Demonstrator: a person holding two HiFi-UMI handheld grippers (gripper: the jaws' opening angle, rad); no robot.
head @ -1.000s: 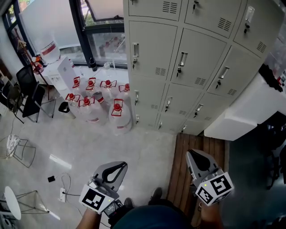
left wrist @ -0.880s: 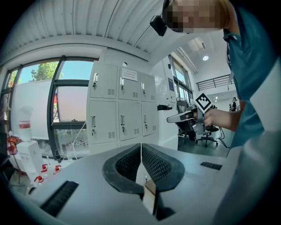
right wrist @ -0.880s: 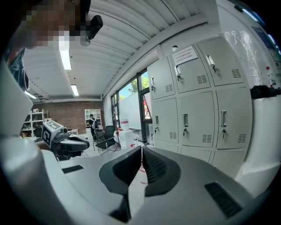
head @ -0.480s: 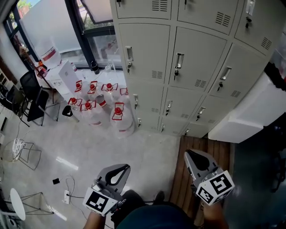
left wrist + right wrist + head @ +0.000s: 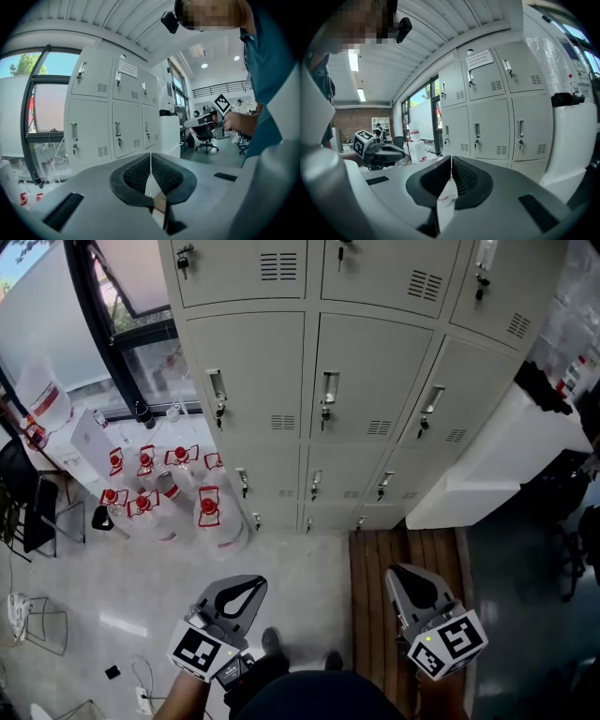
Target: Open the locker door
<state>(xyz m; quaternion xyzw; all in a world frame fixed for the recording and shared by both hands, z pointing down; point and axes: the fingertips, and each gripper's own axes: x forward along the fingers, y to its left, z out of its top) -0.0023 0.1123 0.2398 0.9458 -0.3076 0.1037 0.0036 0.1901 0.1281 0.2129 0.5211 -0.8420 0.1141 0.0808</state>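
A bank of pale grey lockers (image 5: pixel 375 381) stands ahead, every door closed. Each door has a vertical handle (image 5: pixel 329 390) with a key lock under it. The same lockers (image 5: pixel 126 126) fill the left gripper view, and the lockers (image 5: pixel 497 126) also face the right gripper. My left gripper (image 5: pixel 242 594) is held low over the floor, well short of the doors, shut with nothing between its jaws. My right gripper (image 5: pixel 412 585) hovers above the wooden platform, also shut and empty. Neither touches a door.
Several clear water jugs with red caps (image 5: pixel 141 488) stand on the floor left of the lockers. A wooden platform (image 5: pixel 403 559) lies before the right-hand doors. A white cabinet (image 5: pixel 487 474) juts out at the right. A black chair (image 5: pixel 28 502) stands far left.
The lockers now sit more centred and larger in the head view, and the jugs have slid left. Both grippers have travelled toward the lockers and stayed shut.
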